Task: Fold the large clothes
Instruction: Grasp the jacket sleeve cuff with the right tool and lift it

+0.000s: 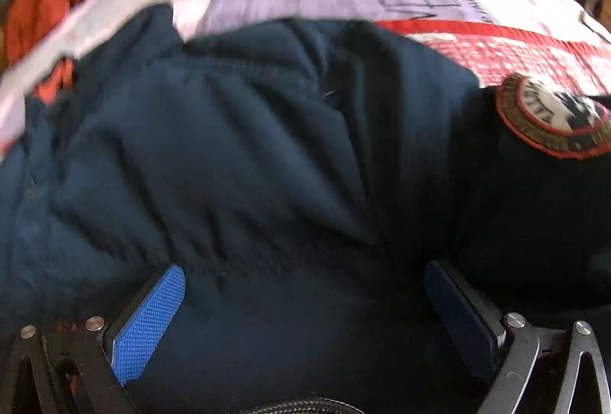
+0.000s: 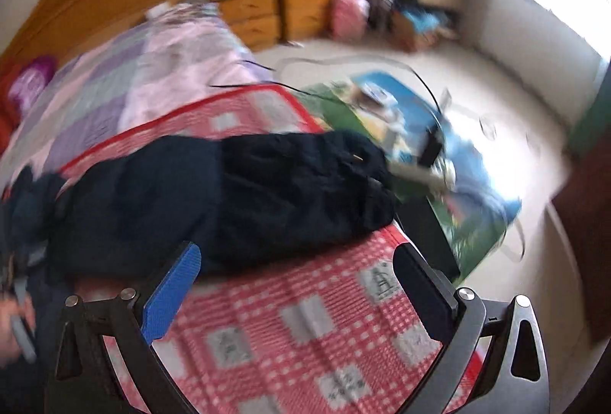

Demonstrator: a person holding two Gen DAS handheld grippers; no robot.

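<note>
Jacket [image 2: 214, 196], navy and puffy, sprawls across the checked bed cover [image 2: 305, 330], soft, bulky and likely slippery, best pinched at a hem or cuff, while left gripper [image 1: 305, 303] and right gripper [image 2: 298, 284] gape empty.

Open red-checked blanket [image 2: 305, 330] ahead of the right tool [image 2: 294, 273], dark jacket [image 2: 214, 200] bulking just beyond.
</note>
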